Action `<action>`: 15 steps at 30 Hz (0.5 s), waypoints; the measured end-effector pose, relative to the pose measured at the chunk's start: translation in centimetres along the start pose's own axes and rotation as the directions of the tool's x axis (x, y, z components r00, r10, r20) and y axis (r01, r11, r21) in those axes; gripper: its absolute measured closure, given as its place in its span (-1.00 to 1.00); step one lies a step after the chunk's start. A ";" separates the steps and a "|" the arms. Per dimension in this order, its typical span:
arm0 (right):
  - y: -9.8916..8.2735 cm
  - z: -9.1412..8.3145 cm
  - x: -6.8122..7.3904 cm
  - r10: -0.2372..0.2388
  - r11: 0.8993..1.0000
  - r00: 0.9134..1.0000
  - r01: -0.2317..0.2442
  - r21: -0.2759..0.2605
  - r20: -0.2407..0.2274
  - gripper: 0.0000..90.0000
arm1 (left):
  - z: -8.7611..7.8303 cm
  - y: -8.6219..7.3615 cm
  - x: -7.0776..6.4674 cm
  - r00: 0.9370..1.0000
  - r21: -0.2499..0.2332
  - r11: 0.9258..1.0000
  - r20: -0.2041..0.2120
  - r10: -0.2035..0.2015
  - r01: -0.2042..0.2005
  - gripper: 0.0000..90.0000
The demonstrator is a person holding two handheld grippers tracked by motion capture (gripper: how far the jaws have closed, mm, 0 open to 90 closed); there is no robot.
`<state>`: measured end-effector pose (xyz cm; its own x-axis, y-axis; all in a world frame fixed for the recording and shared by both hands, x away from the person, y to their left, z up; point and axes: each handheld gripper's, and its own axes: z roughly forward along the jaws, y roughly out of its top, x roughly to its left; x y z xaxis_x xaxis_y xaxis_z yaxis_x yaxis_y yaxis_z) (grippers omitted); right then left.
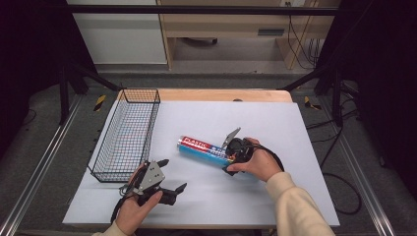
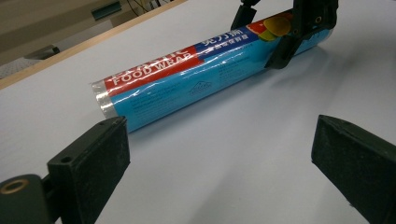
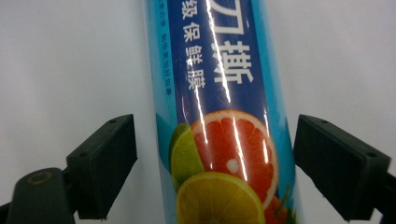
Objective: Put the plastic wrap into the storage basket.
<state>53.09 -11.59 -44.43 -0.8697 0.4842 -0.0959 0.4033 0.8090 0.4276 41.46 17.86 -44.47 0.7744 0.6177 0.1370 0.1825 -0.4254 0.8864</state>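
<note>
Wire basket [image 1: 129, 132] sits at the worktop's [image 1: 275, 196] left edge; landmark for what follows is the food wrap roll [image 1: 205, 150], which lies flat on the white sheet to the basket's right, apart from it. Roll's long axis runs from its silver end cap, nearer the basket, down and away to its fruit-printed end. Left hand-held gripper [image 1: 169, 179] rests on the near side of the roll, toward the basket end, jaws spread wide with nothing between them; it is well apart from the roll. Right hand-held gripper [image 1: 235, 153] is at the roll's fruit-printed end, clearly the nearer of the two. The right gripper view puts the roll squarely between its two pads [image 3: 103, 163], running straight away from the camera, with a gap on each side: jaws open, straddling, not clamped. The high view hides that gap behind the hand [image 1: 258, 164]. The left gripper view adds the roll's full length, FOOD WRAP lettering, and the right hand-held gripper's jaws astride its far end. Judgement: closing the right jaws would take the roll across its width.
</note>
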 end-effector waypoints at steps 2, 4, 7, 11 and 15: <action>0.0 0.1 0.0 0.006 1.000 1.000 -0.006 0.000 0.000 -0.63 | 0.0 0.0 0.0 1.000 0.002 1.000 0.000 -0.001 0.001 -0.90; -0.2 0.4 -0.2 0.005 1.000 1.000 -0.005 0.012 -0.008 -0.59 | 0.0 0.0 0.0 1.000 0.003 1.000 0.000 -0.001 0.001 -0.90; -0.3 0.5 -0.3 0.008 1.000 1.000 -0.007 0.020 -0.018 -0.56 | 0.0 0.0 0.0 1.000 0.004 1.000 0.002 -0.001 0.001 -0.90; -0.4 0.6 -0.5 0.016 1.000 1.000 -0.015 0.013 -0.024 -0.54 | 0.0 0.0 0.0 1.000 0.004 1.000 0.003 0.000 0.000 -0.90; -0.5 0.6 -0.6 0.028 1.000 0.999 -0.028 0.007 -0.028 -0.52 | 0.0 0.0 0.0 1.000 0.006 1.000 0.004 0.002 -0.002 -0.90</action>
<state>53.59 -12.12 -45.09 -0.8654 0.4977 -0.0589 0.4298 0.7975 0.4234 41.46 17.82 -44.50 0.7772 0.6142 0.1368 0.1845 -0.4303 0.8836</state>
